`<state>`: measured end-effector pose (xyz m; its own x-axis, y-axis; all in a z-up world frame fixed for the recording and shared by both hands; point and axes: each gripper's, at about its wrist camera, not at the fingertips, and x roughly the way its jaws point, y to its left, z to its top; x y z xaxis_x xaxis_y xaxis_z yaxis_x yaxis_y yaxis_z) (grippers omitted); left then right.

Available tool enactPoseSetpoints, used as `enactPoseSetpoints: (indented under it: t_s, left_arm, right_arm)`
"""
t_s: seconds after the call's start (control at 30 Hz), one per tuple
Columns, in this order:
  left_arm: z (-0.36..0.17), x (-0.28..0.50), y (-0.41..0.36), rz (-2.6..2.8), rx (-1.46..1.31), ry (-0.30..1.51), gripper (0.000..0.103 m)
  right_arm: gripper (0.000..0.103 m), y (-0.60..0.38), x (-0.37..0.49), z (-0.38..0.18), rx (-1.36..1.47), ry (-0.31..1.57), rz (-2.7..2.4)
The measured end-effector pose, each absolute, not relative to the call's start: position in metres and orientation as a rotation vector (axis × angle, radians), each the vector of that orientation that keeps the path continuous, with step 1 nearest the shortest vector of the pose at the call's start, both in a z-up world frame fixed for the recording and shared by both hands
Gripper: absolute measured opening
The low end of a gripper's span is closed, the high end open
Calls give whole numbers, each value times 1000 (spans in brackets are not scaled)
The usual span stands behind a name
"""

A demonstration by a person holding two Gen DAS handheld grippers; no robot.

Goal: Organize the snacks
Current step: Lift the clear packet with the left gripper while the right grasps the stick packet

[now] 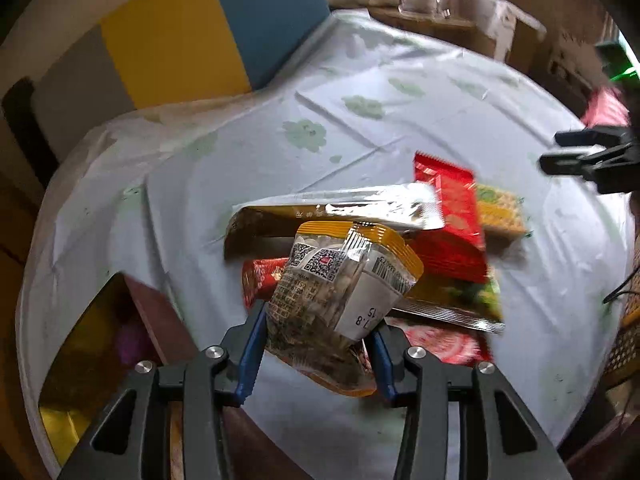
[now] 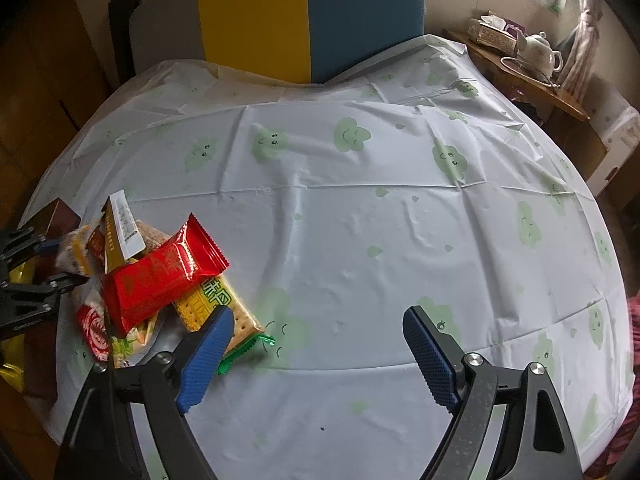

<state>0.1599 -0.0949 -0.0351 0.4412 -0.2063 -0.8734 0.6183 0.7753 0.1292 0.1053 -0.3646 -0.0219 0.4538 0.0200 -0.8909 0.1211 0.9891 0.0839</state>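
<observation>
My left gripper point(image 1: 320, 316) is shut on a clear seed packet with a yellow rim point(image 1: 344, 280) and holds it tilted above the snack pile. The pile holds a red wrapper point(image 1: 452, 200), a silver-edged packet point(image 1: 360, 204) and a yellow cracker pack point(image 1: 502, 212). In the right wrist view the pile lies at the left: the red wrapper point(image 2: 160, 272), the cracker pack point(image 2: 224, 312), a white-labelled packet point(image 2: 124, 228). My right gripper point(image 2: 316, 320) is open and empty, its left finger over the cracker pack. The left gripper point(image 2: 52, 264) shows at the left edge.
A round table with a pale cloud-print cloth point(image 2: 360, 220) carries everything. A yellow-and-blue chair back point(image 2: 308, 16) stands behind it. A side table with a teapot point(image 2: 540, 48) is at the back right. A dark box point(image 1: 152, 312) sits at the table's near-left edge.
</observation>
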Motion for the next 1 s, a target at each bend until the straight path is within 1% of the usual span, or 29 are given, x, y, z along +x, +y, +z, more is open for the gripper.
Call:
enactPoseSetpoints:
  t_s: [0.2, 0.37, 0.5, 0.57, 0.63, 0.67, 0.73, 0.87, 1.0]
  left_arm:
    - [-10, 107, -89, -571, 339, 931, 47]
    - [-24, 52, -94, -634, 301, 957, 47]
    - [-41, 20, -99, -663, 347, 976, 47]
    - [-47, 10, -98, -676, 345, 987, 47]
    - [-52, 7, -97, -668, 340, 993, 47]
    - [-54, 7, -95, -659, 335, 997, 47]
    - [-58, 8, -92, -667, 306, 1000, 47]
    - [-60, 6, -88, -677, 294, 982, 47]
    - [-66, 5, -86, -682, 277, 986, 46]
  right_arm:
    - [87, -364, 103, -23, 130, 1104, -64]
    - [87, -358, 102, -24, 122, 1105, -34]
    - [86, -347, 100, -26, 113, 1116, 17]
    - [80, -341, 101, -25, 142, 1119, 76]
    - [70, -332, 105, -23, 170, 1124, 129]
    - [68, -327, 108, -22, 179, 1126, 150]
    - [55, -313, 117, -18, 181, 1126, 197]
    - [49, -268, 147, -13, 120, 1135, 316]
    - [49, -230, 179, -15, 59, 1156, 378]
